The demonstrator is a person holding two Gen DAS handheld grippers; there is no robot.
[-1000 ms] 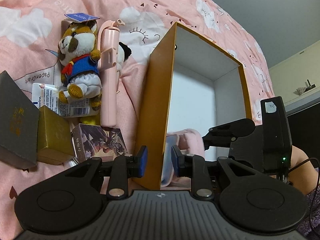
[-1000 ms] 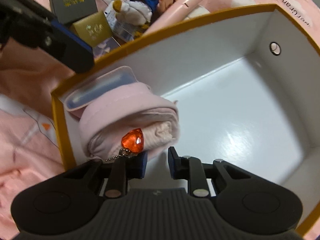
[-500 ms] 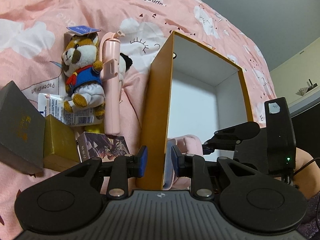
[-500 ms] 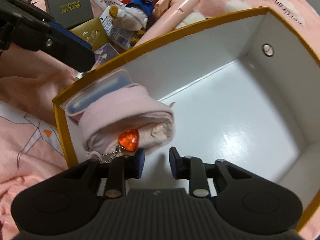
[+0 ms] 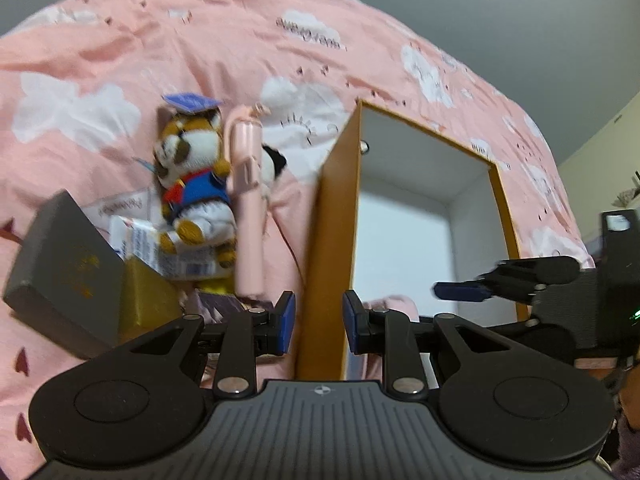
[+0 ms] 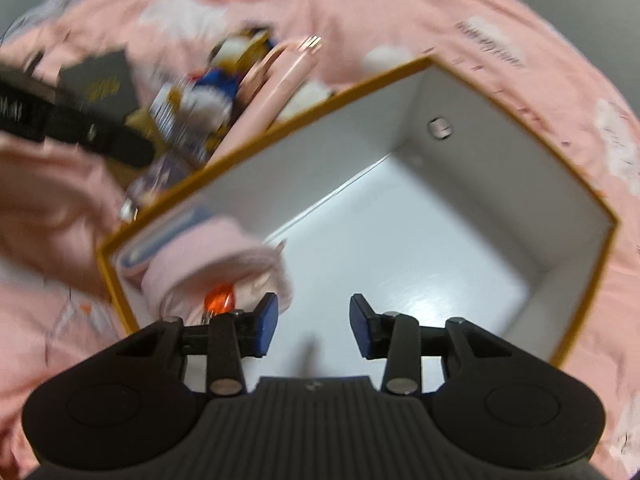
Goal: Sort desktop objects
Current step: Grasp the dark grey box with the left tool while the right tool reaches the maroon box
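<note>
- The orange box [image 6: 404, 208] stands on the pink bed cover [image 5: 120, 64]; a pink cloth roll [image 6: 216, 256] with a red charm [image 6: 219, 299] already lies in its near corner, so one part of the sorting looks done.
- The plush toy [image 5: 192, 176], pink stick [image 5: 248, 208], grey box [image 5: 64, 264] and gold box [image 5: 144, 300] lie outside, left to sort.
- The left hand-held gripper [image 5: 318, 322] straddles the box wall; I cannot tell if it presses.
- The right hand-held gripper [image 6: 312, 324] is opening, with nothing between.
</note>
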